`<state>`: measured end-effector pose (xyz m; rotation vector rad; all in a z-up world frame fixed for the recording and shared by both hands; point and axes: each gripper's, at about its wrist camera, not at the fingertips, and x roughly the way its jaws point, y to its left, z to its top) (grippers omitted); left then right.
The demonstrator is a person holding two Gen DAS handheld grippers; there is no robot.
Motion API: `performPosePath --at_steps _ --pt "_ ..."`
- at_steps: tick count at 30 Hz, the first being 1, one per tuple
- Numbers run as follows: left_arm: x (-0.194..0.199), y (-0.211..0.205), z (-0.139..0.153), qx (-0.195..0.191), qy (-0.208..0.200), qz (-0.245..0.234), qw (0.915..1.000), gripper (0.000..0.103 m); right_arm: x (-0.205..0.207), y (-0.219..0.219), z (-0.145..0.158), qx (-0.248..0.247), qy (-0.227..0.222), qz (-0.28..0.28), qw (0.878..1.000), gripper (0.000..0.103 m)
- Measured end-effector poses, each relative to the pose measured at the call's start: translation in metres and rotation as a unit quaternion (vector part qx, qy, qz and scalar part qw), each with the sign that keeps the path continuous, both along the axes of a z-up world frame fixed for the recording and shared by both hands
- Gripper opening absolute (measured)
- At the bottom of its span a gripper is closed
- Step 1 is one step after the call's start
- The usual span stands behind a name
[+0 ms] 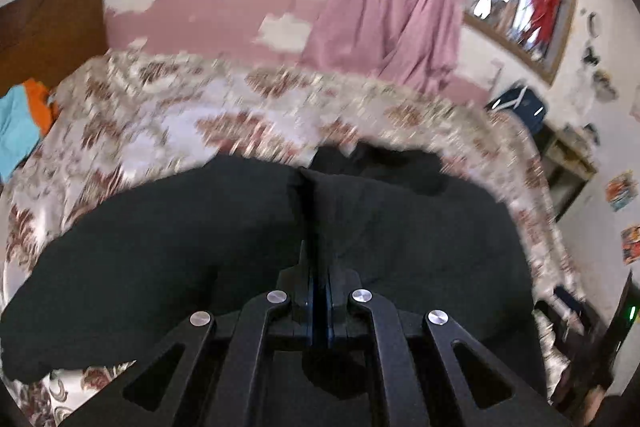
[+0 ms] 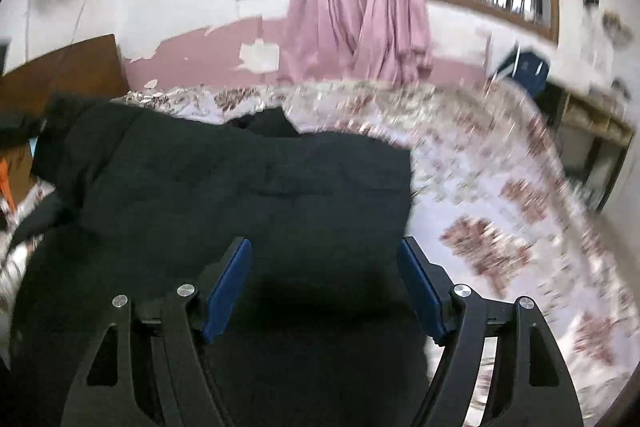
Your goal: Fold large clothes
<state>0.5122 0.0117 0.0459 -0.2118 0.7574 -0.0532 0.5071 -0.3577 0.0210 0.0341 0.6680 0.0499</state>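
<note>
A large black garment [image 1: 160,247] lies spread over a bed with a floral cover [image 1: 180,115]. My left gripper [image 1: 316,267] is shut on it, and a raised crease of the dark cloth runs from the closed fingertips toward the far side. The right wrist view shows the same black garment [image 2: 280,187] filling the left and middle of the bed cover [image 2: 500,187]. My right gripper [image 2: 326,255] hangs over the garment near its right edge. It is open, with its blue pads [image 2: 230,283] wide apart and only flat cloth below them.
Pink curtains [image 1: 384,11] hang at a window behind the bed. A brown headboard [image 1: 48,27] stands at the left, with blue and orange clothes [image 1: 16,123] beside it. A dark blue bag [image 1: 520,107] and a shelf [image 2: 592,131] stand at the right wall.
</note>
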Motion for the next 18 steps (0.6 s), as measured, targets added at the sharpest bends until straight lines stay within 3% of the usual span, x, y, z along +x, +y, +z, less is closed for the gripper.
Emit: performPosePath --at_steps 2,3,7,11,18 --pt "-0.001 0.006 -0.023 0.006 0.023 0.009 0.9997 0.004 0.024 0.006 -0.021 -0.001 0.029 0.008 1.0 0.05" --pt "-0.001 0.011 -0.034 0.008 0.036 0.014 0.9992 0.004 0.035 0.011 -0.031 -0.01 0.044 0.008 0.999 0.048" --pt "0.0 0.019 -0.073 0.018 0.075 0.023 0.9967 0.005 0.058 0.021 -0.061 -0.032 0.078 0.01 0.996 0.047" --pt "0.005 0.017 -0.1 0.043 0.1 0.024 0.9938 0.005 0.064 0.035 -0.068 -0.058 0.09 0.017 0.994 0.048" --pt "0.01 0.012 -0.108 0.072 0.1 0.023 0.9922 0.011 0.067 0.052 -0.074 -0.109 0.103 0.01 0.989 0.048"
